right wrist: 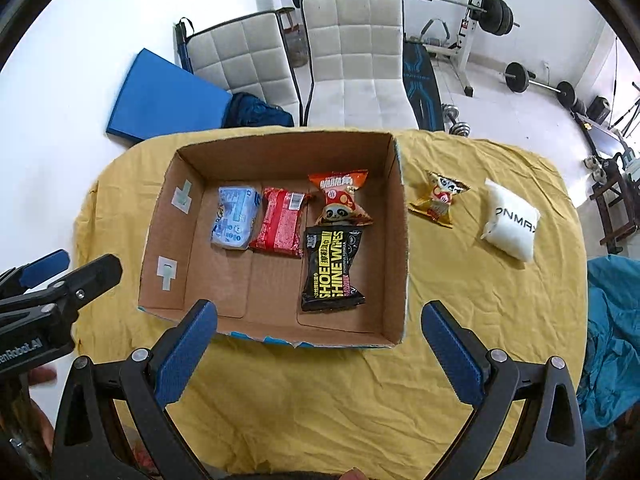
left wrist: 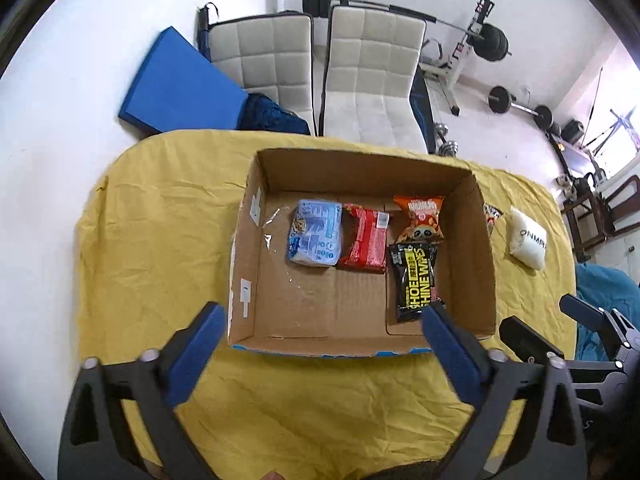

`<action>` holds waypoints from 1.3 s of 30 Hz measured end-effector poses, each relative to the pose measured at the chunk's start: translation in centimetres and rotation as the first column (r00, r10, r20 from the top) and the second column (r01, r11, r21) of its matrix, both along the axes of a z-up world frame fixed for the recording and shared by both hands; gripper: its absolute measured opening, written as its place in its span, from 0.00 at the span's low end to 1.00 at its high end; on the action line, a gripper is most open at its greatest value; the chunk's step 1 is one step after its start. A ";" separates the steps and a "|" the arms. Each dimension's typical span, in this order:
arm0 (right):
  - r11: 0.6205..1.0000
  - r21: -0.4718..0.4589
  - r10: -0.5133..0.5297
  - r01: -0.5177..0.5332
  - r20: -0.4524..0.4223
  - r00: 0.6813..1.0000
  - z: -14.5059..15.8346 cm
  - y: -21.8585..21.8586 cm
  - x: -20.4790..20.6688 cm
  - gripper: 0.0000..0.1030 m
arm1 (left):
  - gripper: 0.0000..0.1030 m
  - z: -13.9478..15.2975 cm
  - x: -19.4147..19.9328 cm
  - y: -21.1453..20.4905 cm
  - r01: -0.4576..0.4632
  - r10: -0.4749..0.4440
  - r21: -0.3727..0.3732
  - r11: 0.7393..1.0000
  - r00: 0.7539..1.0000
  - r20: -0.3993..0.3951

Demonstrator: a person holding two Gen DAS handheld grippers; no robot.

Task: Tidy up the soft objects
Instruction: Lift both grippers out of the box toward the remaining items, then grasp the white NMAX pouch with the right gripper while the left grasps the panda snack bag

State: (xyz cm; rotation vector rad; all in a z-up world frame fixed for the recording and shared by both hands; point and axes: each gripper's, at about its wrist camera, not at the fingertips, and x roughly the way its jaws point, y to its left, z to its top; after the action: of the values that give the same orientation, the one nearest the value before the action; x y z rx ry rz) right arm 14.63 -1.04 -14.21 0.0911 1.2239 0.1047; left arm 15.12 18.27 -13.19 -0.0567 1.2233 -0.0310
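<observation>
An open cardboard box (left wrist: 476, 248) (right wrist: 394, 216) sits on the yellow-covered table. Inside lie a light blue tissue pack (left wrist: 316, 232) (right wrist: 236, 218), a red packet (left wrist: 366, 240) (right wrist: 280, 222), an orange panda snack bag (left wrist: 422, 218) (right wrist: 344, 200) and a black shoe-wipes pack (left wrist: 416, 280) (right wrist: 332, 268). Right of the box on the cloth lie a yellow panda snack bag (right wrist: 438, 198), half hidden behind the box wall in the left wrist view (left wrist: 492, 216), and a white pouch (left wrist: 528, 240) (right wrist: 510, 220). My left gripper (left wrist: 322, 316) and right gripper (right wrist: 320, 316) are open and empty, held above the box's near edge.
The yellow cloth (left wrist: 160, 220) (right wrist: 480, 300) covers the table. Two white chairs (left wrist: 372, 80) (right wrist: 356, 60) stand behind it, with a blue mat (left wrist: 180, 84) and weight equipment (right wrist: 492, 12) on the floor. A teal cloth (right wrist: 612, 340) lies at the right.
</observation>
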 end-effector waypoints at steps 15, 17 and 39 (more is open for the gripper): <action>0.999 0.049 -0.017 0.015 0.052 0.998 2.6 -3.2 -2.0 1.00 | 1.00 2.3 -1.9 -1.7 -0.026 0.027 -0.026 0.999 0.999 0.028; 0.998 0.053 -0.031 0.029 0.045 0.998 2.4 -4.2 -2.0 1.00 | 1.00 2.2 -1.8 -2.5 -0.020 0.020 -0.026 0.999 1.000 0.020; 0.912 -0.008 -0.407 0.410 -0.140 0.903 -8.3 -32.2 5.6 1.00 | 1.00 -5.0 11.8 -28.5 0.364 -0.364 -0.015 0.931 0.925 -0.113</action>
State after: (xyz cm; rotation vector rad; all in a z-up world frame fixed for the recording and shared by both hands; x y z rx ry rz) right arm 20.19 -33.28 -22.47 0.3786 1.3187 -0.2599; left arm 26.88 -10.18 -18.21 0.1780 1.3347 -0.3537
